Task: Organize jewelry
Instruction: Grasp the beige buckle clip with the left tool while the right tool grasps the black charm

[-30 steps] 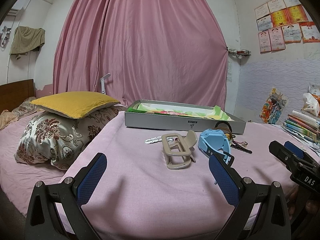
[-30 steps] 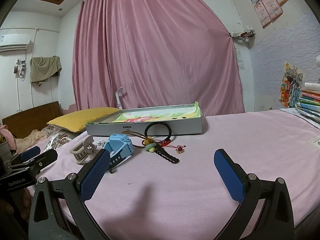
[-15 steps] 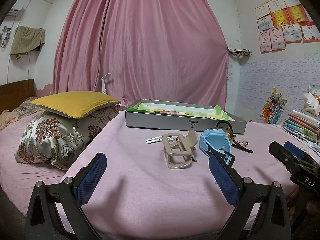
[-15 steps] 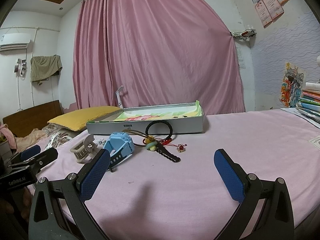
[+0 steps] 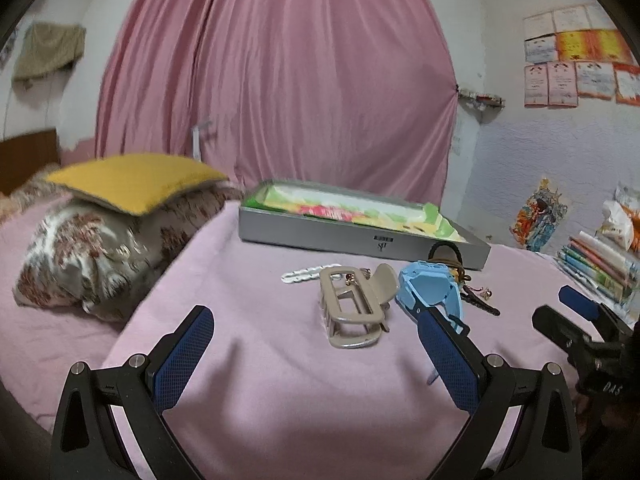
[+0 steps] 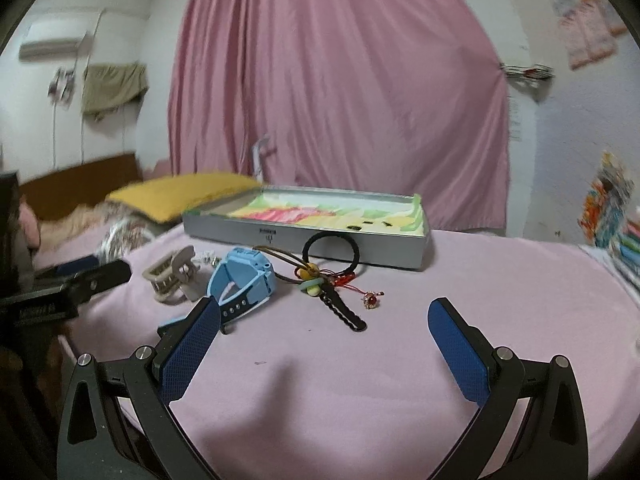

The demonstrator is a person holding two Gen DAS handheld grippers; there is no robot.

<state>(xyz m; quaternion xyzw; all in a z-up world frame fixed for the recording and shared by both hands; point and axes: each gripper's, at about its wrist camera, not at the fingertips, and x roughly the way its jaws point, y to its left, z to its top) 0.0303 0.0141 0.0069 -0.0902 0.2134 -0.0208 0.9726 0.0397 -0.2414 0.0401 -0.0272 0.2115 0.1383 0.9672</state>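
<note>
Approaching the jewelry spread before the grey tray point(image 6: 304, 242).
Both grippers' jaws gape empty; centre the left gripper point(image 5: 316, 344) squarely over the beige hair claw point(image 5: 352, 312) before closing.

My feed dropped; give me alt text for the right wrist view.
The open right gripper hovers over a pink bedsheet, empty. Ahead lie a blue watch, beige hair claw, black hair tie and beaded cords, before a grey tray.

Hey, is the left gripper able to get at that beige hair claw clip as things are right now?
Probably yes. The left gripper is open, and the beige claw clip lies just ahead between its fingers on bare pink cloth. The blue watch sits close beside it.
</note>
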